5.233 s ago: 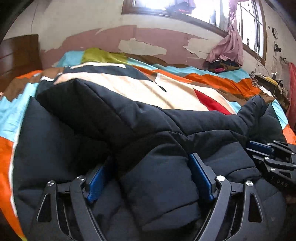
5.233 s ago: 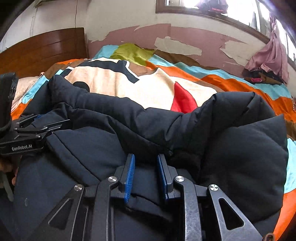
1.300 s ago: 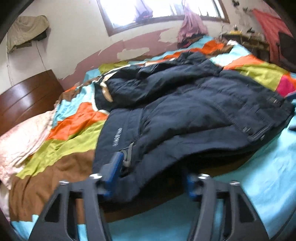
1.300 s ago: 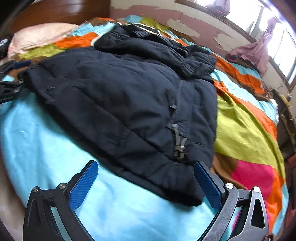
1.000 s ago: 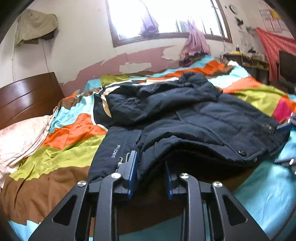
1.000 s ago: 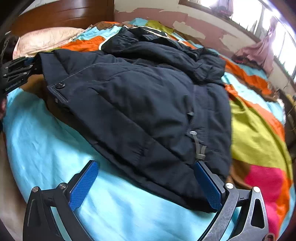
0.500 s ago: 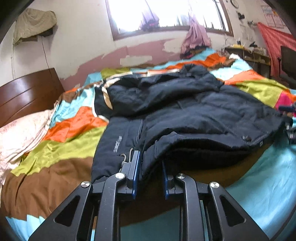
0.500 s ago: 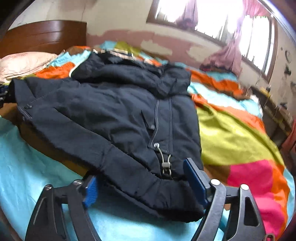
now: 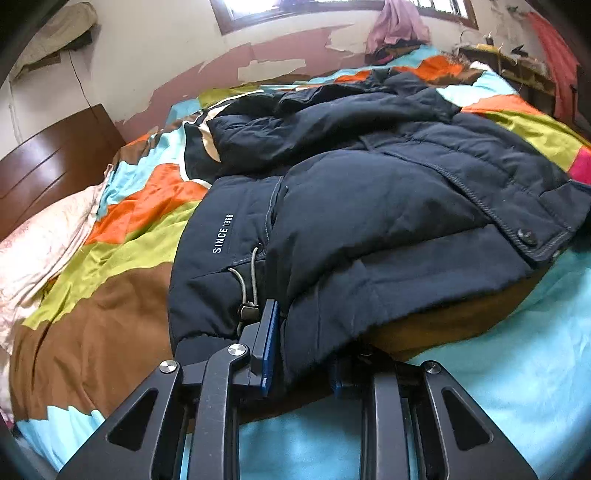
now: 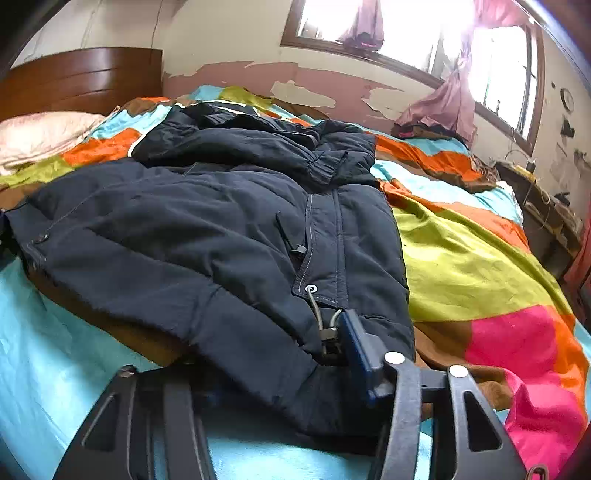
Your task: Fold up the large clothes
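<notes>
A dark navy padded jacket (image 9: 388, 206) lies spread on the bed, sleeves folded across its upper part; it also shows in the right wrist view (image 10: 207, 229). My left gripper (image 9: 301, 363) is shut on the jacket's bottom hem at its left corner, beside a grey drawcord (image 9: 249, 280). My right gripper (image 10: 280, 373) has its jaws around the hem at the jacket's right corner, next to the drawcord toggle (image 10: 328, 332); the fabric hides its left finger, and the jaws stand closing on the hem.
The bed carries a patchwork quilt (image 10: 461, 266) in bright colours. A pink pillow (image 9: 40, 240) and a wooden headboard (image 10: 81, 81) are at the left. A window (image 10: 406, 33) and a cluttered side table (image 10: 546, 206) are at the right.
My right gripper has moved onto the jacket's right hem corner and narrowed its jaws around it. My left gripper stays shut on the left hem corner.
</notes>
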A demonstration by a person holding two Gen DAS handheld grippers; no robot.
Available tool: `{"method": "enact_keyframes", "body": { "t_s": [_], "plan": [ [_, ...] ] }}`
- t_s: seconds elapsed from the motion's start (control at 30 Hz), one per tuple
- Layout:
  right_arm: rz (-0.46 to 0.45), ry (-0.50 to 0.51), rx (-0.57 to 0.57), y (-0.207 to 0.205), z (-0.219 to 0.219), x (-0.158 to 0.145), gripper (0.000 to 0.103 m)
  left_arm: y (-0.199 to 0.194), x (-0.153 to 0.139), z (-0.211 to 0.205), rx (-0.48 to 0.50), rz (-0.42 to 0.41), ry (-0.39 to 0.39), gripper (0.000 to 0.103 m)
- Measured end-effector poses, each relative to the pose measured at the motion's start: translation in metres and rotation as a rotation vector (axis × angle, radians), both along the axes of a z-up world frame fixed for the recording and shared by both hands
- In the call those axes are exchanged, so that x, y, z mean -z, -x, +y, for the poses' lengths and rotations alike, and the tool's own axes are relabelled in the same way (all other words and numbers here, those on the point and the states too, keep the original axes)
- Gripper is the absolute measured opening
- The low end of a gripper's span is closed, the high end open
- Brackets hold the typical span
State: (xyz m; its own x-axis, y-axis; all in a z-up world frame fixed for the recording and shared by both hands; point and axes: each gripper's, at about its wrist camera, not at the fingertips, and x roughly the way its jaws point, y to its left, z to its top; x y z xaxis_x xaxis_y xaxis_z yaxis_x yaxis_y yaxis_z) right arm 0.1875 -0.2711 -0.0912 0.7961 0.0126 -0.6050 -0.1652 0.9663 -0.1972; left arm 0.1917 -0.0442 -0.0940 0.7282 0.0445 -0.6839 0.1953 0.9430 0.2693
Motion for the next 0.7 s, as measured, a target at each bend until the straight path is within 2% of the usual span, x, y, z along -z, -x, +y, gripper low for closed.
{"method": "enact_keyframes", "body": {
  "t_s": [0.03,0.1,0.17,0.23,0.33,0.47,0.57,0.7],
  "plan": [
    [-0.007,0.014,-0.006,0.001,0.003,0.000,0.041,0.001,0.001,0.000,-0.002,-0.003,-0.006,0.021],
    [-0.021,0.026,-0.046,0.006,0.008,0.001,0.019,0.006,-0.001,0.001,-0.001,-0.030,-0.006,0.017],
    [-0.082,0.044,-0.043,0.015,0.013,-0.004,0.015,0.014,-0.007,0.003,-0.004,-0.064,0.014,0.012],
    [-0.115,0.001,-0.035,0.018,0.011,-0.014,0.013,0.016,-0.017,0.004,-0.012,-0.092,0.038,0.009],
    [-0.146,-0.096,-0.011,0.021,0.001,-0.031,0.012,0.026,-0.041,0.007,-0.025,-0.178,0.119,0.006],
    [-0.178,-0.177,-0.001,0.038,-0.011,-0.057,0.010,0.048,-0.069,0.011,-0.009,-0.180,0.212,0.005],
    [-0.197,-0.224,-0.001,0.060,-0.023,-0.079,0.010,0.081,-0.090,0.005,0.043,-0.202,0.197,0.005],
    [-0.185,-0.310,-0.009,0.101,-0.037,-0.099,0.010,0.116,-0.105,0.000,0.081,-0.162,0.199,0.004]
  ]
}}
